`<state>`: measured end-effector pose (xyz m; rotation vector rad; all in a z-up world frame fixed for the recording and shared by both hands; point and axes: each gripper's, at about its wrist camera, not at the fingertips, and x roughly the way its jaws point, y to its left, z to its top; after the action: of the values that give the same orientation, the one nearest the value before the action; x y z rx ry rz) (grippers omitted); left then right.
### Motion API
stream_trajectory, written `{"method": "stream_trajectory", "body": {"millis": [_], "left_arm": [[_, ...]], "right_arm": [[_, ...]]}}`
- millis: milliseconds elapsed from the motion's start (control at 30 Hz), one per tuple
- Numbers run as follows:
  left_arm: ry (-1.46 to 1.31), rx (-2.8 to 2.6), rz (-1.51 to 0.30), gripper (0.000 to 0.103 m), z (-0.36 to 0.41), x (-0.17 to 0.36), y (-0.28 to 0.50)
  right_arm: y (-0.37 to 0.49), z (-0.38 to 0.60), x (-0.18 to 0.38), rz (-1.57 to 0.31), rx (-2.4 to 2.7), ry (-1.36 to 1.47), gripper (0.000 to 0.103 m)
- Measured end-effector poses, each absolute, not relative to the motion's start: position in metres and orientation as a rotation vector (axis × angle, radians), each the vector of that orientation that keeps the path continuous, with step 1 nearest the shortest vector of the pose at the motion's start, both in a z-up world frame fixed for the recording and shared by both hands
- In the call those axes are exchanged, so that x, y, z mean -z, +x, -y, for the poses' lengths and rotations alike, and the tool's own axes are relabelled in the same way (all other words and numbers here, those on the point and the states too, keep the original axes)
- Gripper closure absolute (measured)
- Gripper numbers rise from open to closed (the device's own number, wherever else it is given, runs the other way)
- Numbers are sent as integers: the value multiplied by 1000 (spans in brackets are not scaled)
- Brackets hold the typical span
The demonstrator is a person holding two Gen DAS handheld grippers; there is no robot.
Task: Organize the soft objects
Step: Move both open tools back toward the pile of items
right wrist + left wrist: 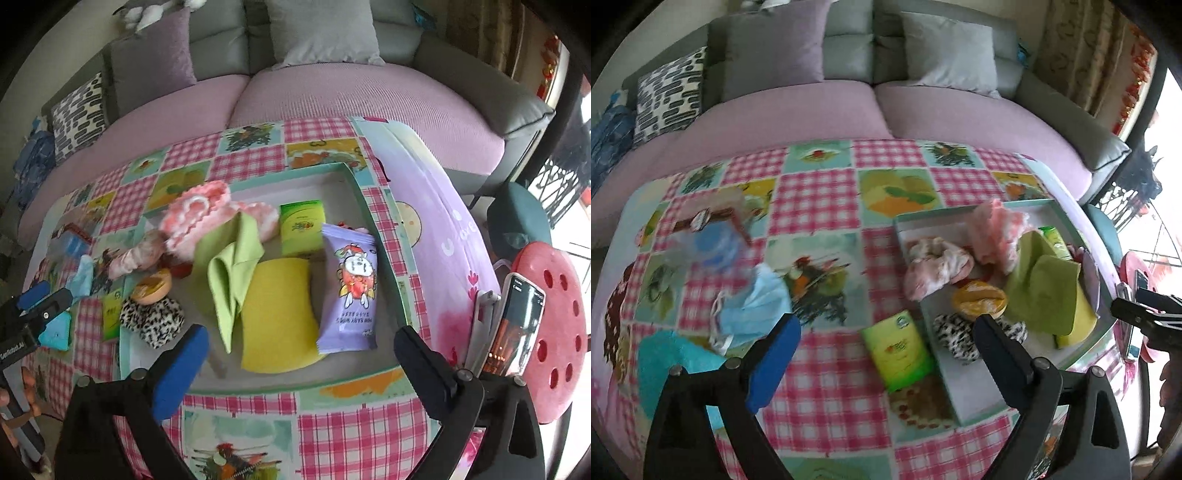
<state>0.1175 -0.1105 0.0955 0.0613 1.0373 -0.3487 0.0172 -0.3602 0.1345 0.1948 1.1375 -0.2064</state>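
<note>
Both hand-held grippers [886,332] [299,343] wide over tray [384,236]

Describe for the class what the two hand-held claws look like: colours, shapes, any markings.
Each claw, left claw and right claw, is black plastic with two long tapering fingers joined by round silver bolts. One finger on each wears a blue pad. White lettering, too blurred to read, marks the left claw's body in the right wrist view.

Left black two-finger gripper [886,325] and right black two-finger gripper [301,339], each with fingers spread wide and nothing between the jaws, one blue-padded finger [775,365] at left of each gap, both angled downward.
</note>
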Motion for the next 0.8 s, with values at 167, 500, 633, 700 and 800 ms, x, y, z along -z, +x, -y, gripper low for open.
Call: {"method": "stream_trajectory", "body": {"millis": [167, 500, 633, 700, 800], "left_arm": [[36, 317, -1084, 8, 92, -92, 107], [-14, 295, -1058, 8, 52, -114, 87], [-28, 276, -1045, 8, 33, -121, 83], [-24, 269, -1037, 8, 26, -124, 82], [-27, 252, -1020, 8, 11, -129, 80]], "right_arm": [[9, 341, -140, -1151, 189, 160, 2], [-3, 299, -159, -1143, 140, 107, 2], [-6, 281, -166, -1133, 126, 90, 2], [-5, 274, -169, -1132, 117, 81, 2], [-3, 263, -170, -1131, 108, 69, 2]]}}
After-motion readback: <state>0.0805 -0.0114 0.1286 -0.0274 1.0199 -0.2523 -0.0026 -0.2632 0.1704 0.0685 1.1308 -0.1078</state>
